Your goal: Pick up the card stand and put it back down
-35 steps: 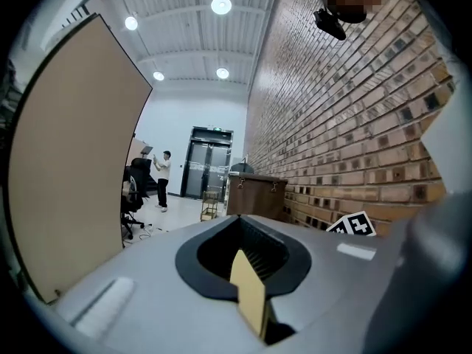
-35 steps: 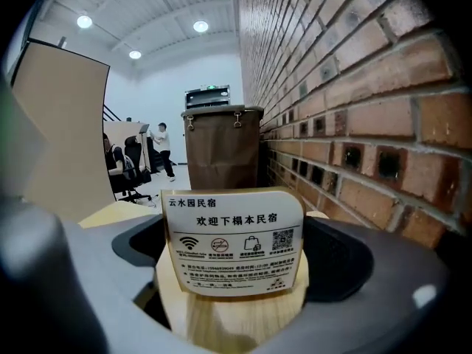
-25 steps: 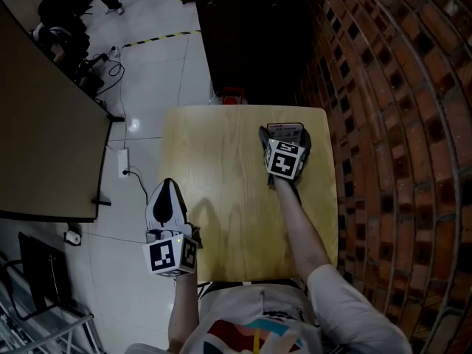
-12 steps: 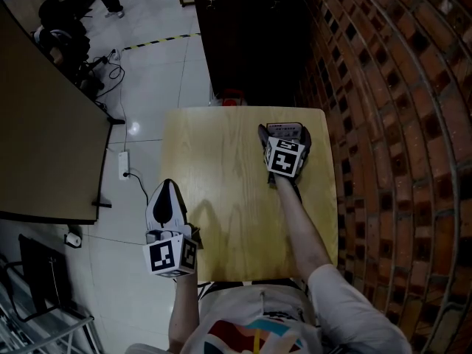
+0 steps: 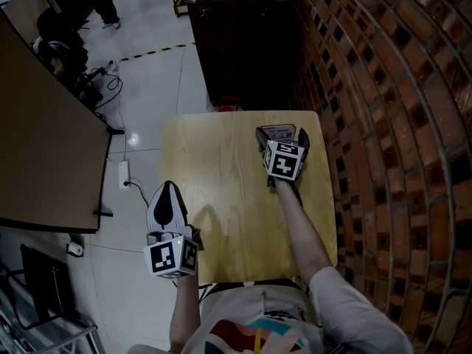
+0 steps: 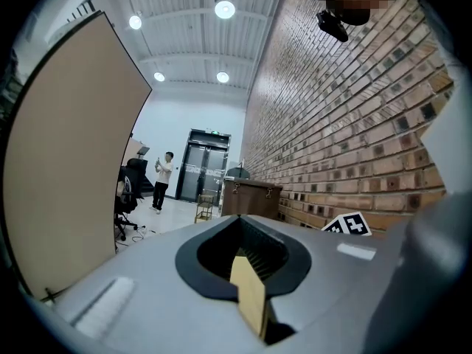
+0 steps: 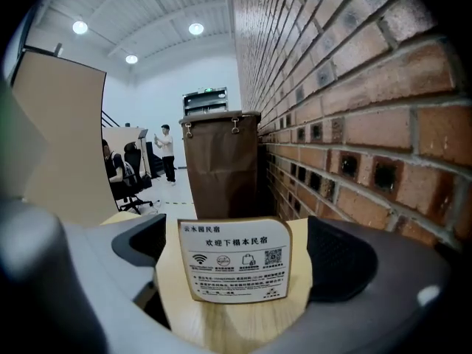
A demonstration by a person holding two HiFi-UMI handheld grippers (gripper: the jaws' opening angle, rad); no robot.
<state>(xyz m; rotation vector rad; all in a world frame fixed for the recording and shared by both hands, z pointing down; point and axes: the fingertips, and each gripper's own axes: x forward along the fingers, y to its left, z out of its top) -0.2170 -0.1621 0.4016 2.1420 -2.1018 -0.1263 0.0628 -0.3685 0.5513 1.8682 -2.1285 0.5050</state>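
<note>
Card stand (image 7: 234,260) sits between the jaws of the right hand-held gripper (image 5: 282,139). The jaws are spread, one dark pad on each side of it, and a sliver of gap shows on both sides, so no pinch. The stand is upright on the worktop (image 5: 221,175), at its far right corner, with the printed face toward the right gripper camera. The print shows rows of characters, small icons and a QR code, all too small to read. The right marker cube (image 5: 284,161) sits just behind the jaws, with the forearm running back along the worktop's right side.

Left hand-held gripper (image 6: 249,286): jaws pressed together, nothing held. Only a thin tan strip shows through the slit. It hangs at the worktop's left edge, toward the near corner, well apart from the stand, and its marker cube (image 5: 173,257) is just off that near corner.

Around the worktop:
- A brick wall (image 5: 383,124) runs along the right side.
- A dark brown bin (image 5: 243,43) with metal latches stands just beyond the far edge.
- A tan partition panel (image 5: 44,146) stands to the left, across a strip of tiled floor.
- A white power strip (image 5: 123,169) lies on the floor left of the worktop.
- A person (image 6: 164,179) stands far beyond the far edge, by a dark doorway.
</note>
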